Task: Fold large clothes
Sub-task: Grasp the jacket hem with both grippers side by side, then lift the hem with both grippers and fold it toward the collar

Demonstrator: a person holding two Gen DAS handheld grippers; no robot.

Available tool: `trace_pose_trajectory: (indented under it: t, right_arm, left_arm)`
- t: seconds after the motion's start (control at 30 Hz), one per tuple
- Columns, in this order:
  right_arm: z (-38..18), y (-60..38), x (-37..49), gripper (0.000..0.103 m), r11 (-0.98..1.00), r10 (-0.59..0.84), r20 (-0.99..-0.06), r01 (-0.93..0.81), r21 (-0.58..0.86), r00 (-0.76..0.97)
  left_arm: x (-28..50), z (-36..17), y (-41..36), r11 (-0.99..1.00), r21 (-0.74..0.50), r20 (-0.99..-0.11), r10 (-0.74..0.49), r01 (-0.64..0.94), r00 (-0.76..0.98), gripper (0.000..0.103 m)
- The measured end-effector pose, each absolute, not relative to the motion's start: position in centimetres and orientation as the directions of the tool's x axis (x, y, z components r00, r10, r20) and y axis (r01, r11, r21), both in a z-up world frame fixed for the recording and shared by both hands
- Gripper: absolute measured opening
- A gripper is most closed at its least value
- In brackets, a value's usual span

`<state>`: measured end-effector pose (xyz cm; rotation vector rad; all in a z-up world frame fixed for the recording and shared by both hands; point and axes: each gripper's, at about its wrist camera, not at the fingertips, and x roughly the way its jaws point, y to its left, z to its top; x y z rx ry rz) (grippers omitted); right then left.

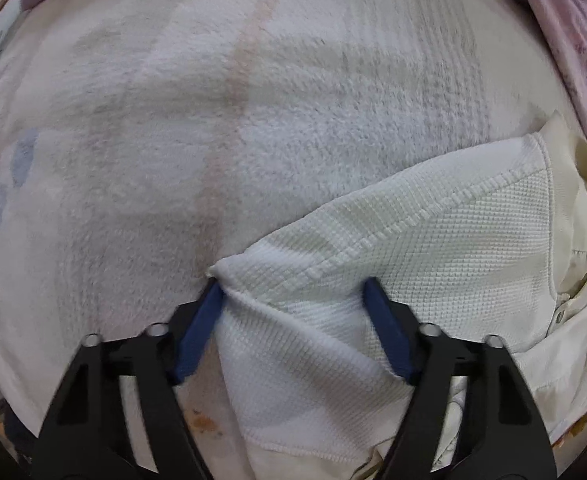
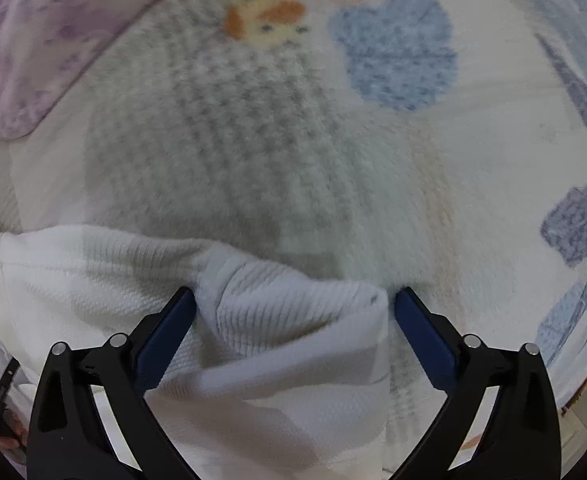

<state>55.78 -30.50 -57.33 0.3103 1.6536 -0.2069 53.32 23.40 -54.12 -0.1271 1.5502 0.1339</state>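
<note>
A white waffle-knit garment lies on a fluffy white blanket. In the left wrist view its folded corner points left. My left gripper points down over that corner, jaws apart, with the bunched cloth filling the gap. The left blue pad touches the corner's tip and the other pad rests against the cloth. In the right wrist view, another bunched edge of the garment sits between the wide jaws of my right gripper. A small gap shows beside its right pad.
The blanket carries a duck face and blue flower prints. A pink-purple patterned cloth lies at the far left in the right wrist view, and this patterned cloth runs along the right edge in the left wrist view.
</note>
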Motion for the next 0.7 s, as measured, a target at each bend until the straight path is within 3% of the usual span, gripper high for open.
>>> trace_pose_trajectory:
  t: [0.1, 0.17, 0.2, 0.43, 0.7]
  right_arm:
    - [-56.1, -30.6, 55.4, 0.066, 0.935, 0.1, -0.993, 0.348, 0.073, -0.06]
    - [-54.9, -30.1, 55.4, 0.021, 0.928, 0.144, -0.988, 0.354, 0.118, -0.047]
    - [-54.5, -29.8, 55.6, 0.015, 0.93, 0.145, -0.989, 0.349, 0.12, -0.044]
    - [-51.2, -27.9, 54.5, 0.012, 0.921, 0.078, -0.996, 0.379, 0.084, 0.03]
    - [-45.3, -26.6, 53.5, 0.011, 0.94, 0.016, -0.994, 0.338, 0.051, 0.106]
  left_arm:
    - [52.8, -53.1, 23.8, 0.981, -0.053, -0.998, -0.047, -0.188, 0.035, 0.023]
    - [52.6, -52.8, 23.9, 0.975, -0.07, -0.997, -0.063, -0.209, 0.038, 0.019]
    - [52.5, -52.7, 24.0, 0.974, -0.068, -0.997, -0.06, -0.218, 0.041, 0.018]
    - [51.5, -50.3, 24.0, 0.956, -0.056, -0.997, -0.037, -0.287, 0.07, 0.016]
    - [48.5, -45.6, 23.1, 0.964, -0.039, -0.993, -0.008, -0.263, 0.118, 0.016]
